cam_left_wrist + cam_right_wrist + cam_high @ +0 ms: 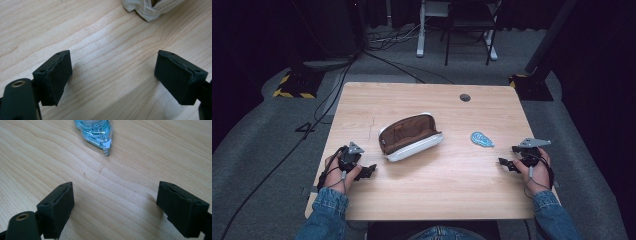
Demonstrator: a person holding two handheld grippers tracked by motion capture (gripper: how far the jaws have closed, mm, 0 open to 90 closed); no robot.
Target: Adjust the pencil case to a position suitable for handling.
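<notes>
Both tongs sit low over the worktop with nothing between their jaws. Left tongs are spread wide at the near left, just bare wood between the pads in the left gripper view, and the white corner of the pouch peeks in at the far edge there. Right tongs at the near right are released too, jaws well apart, pointing toward the blue correction tape, which lies just beyond them with its tip aimed back at the tongs. From the high view, the pouch lies around the middle of the worktop, unzipped, brown lining showing, white outside. Correction tape sits to its right, apart from it.
</notes>
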